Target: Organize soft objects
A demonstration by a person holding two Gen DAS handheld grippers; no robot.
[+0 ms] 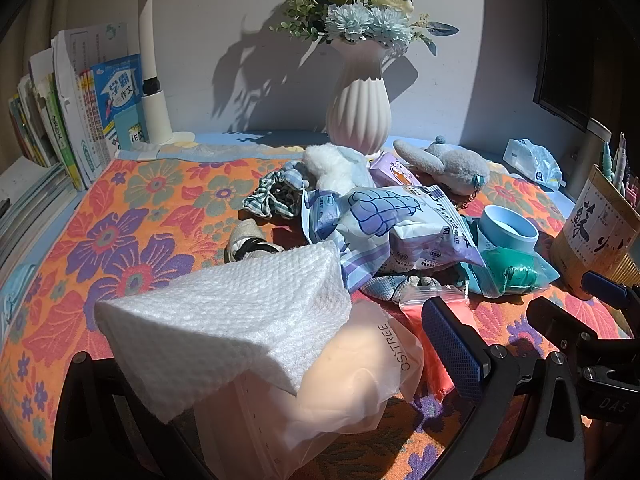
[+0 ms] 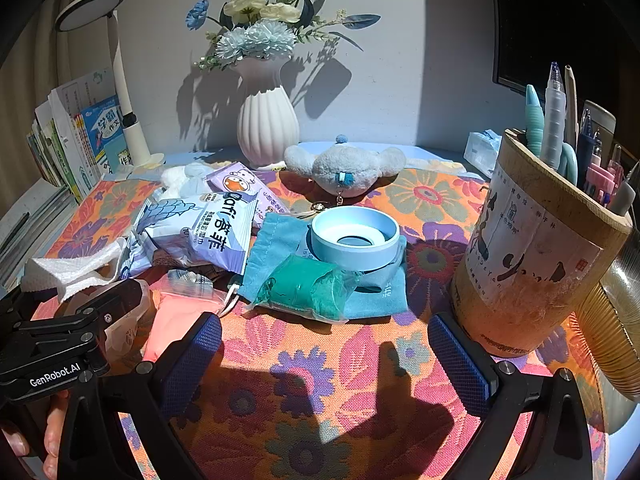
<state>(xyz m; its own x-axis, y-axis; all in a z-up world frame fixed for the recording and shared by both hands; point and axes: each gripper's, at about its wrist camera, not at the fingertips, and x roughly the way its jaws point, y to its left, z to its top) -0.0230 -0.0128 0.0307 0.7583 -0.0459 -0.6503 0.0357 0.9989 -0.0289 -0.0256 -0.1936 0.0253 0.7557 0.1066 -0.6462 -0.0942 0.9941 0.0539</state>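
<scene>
A soft tissue pack (image 1: 320, 392) in thin plastic, with a white sheet (image 1: 232, 320) sticking out, fills the space between my left gripper's (image 1: 260, 360) fingers. Only the right blue pad (image 1: 452, 352) shows, and a sliver of a pink bag (image 1: 434, 360) is visible between it and the pack. The jaws stand wide. Behind lies a heap: a blue-purple wipes pack (image 2: 208, 232), a teal pouch (image 2: 276, 252), a green bagged lump (image 2: 308, 284), checked scrunchies (image 1: 276, 196), a white plush (image 1: 336, 168) and a grey plush (image 2: 348, 168). My right gripper (image 2: 326, 360) is open over bare cloth.
A bamboo pen holder (image 2: 532, 248) stands close by the right gripper's right finger. A light blue ring (image 2: 354, 236) sits on the pouch. At the back are a white vase (image 2: 268, 120), a lamp (image 1: 154, 100), books (image 1: 80, 120) and a tissue bag (image 1: 532, 162).
</scene>
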